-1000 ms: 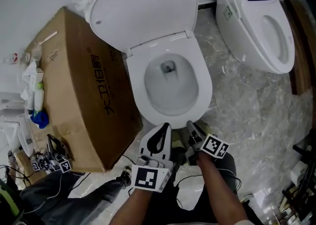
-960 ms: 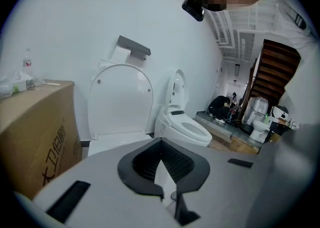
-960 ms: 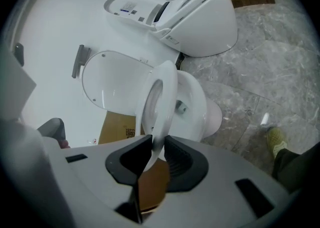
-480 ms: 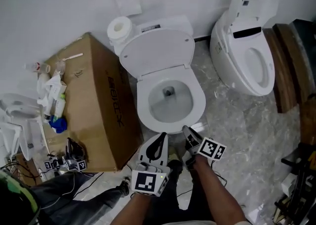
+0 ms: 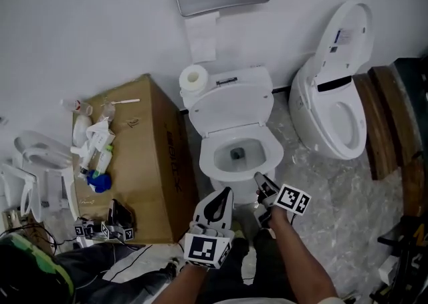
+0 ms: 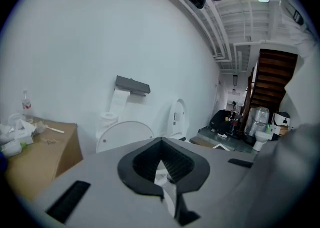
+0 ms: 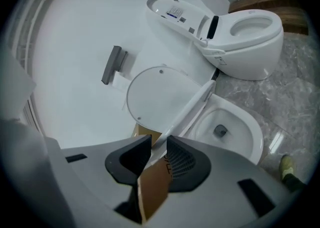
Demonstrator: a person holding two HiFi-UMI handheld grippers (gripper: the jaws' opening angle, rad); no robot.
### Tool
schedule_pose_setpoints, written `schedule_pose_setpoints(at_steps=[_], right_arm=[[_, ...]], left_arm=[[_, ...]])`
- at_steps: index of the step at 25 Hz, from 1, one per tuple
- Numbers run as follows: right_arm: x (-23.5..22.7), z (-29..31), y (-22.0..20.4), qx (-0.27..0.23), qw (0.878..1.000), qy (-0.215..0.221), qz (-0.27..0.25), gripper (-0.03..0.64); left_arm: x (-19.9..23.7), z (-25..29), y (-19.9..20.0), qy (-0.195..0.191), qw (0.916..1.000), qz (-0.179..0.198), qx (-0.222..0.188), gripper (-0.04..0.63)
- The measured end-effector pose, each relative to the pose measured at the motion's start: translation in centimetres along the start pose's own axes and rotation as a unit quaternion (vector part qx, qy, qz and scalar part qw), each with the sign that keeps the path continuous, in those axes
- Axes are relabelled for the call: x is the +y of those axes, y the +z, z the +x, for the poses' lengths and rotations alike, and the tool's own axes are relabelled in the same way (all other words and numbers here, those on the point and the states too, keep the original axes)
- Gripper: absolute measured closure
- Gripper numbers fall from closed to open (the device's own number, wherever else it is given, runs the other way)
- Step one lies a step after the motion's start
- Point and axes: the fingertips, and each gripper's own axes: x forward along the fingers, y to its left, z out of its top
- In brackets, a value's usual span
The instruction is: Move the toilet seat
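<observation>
The white toilet (image 5: 239, 156) stands against the wall with its lid (image 5: 234, 105) raised against the tank. A white ring runs round the bowl; I cannot tell seat from rim. Both grippers hover in front of the bowl, clear of it. My left gripper (image 5: 228, 191) points at the toilet's front, fingertips together, nothing held. In the left gripper view (image 6: 161, 142) the lid (image 6: 125, 134) shows beyond the jaws. My right gripper (image 5: 257, 177) is open and empty. In the right gripper view (image 7: 159, 142) the lid (image 7: 160, 96) and bowl (image 7: 230, 127) lie ahead.
A cardboard box (image 5: 144, 156) with bottles and tissues on top stands left of the toilet. A paper roll (image 5: 194, 77) sits by the tank. A second toilet (image 5: 334, 109) and wooden steps (image 5: 388, 122) are on the right. Spare seats (image 5: 33, 169) lean at far left.
The head view has pulled up and back, so the toilet looks smaller and farther. Both grippers rose with it and stay in front of the bowl, jaws as before.
</observation>
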Motion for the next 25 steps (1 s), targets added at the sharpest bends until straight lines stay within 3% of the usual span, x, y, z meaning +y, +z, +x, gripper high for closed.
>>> schedule_pose_setpoints(at_steps=[9, 25], right_arm=[[4.8, 2.5, 4.1, 0.012, 0.999, 0.019, -0.027, 0.523], [11.1, 9.7, 11.7, 0.058, 0.991, 0.067, -0.102, 0.523]], left_arm=[[1.2, 1.0, 3.5, 0.019, 0.9996, -0.017, -0.015, 0.586], [4.4, 8.2, 6.1, 0.099, 0.9941, -0.039, -0.017, 0.586]])
